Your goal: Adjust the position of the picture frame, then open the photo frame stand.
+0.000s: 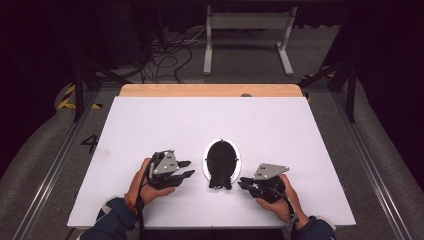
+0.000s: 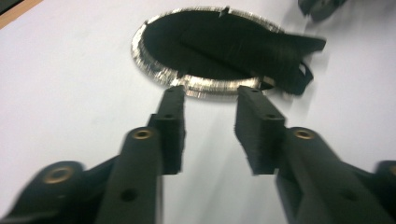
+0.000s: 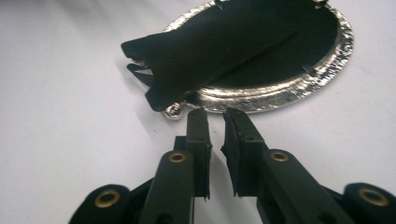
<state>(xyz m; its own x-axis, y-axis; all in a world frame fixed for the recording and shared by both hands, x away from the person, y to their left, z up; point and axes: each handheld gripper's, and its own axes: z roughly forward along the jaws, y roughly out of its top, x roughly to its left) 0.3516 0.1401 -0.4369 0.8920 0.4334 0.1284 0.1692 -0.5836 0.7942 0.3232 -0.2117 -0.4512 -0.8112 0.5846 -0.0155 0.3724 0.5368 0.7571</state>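
Both jaws parted, nothing held

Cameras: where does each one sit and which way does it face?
High view: above the person's side, looking forward and down on the white table; both forearms, left gripper and right gripper show.
Left gripper view: rides the left gripper, looks along its parted jaws at the oval frame.
Right gripper view: rides the right gripper, jaws slightly apart, facing the frame's other side.
Shared: the oval frame with its black back stand.
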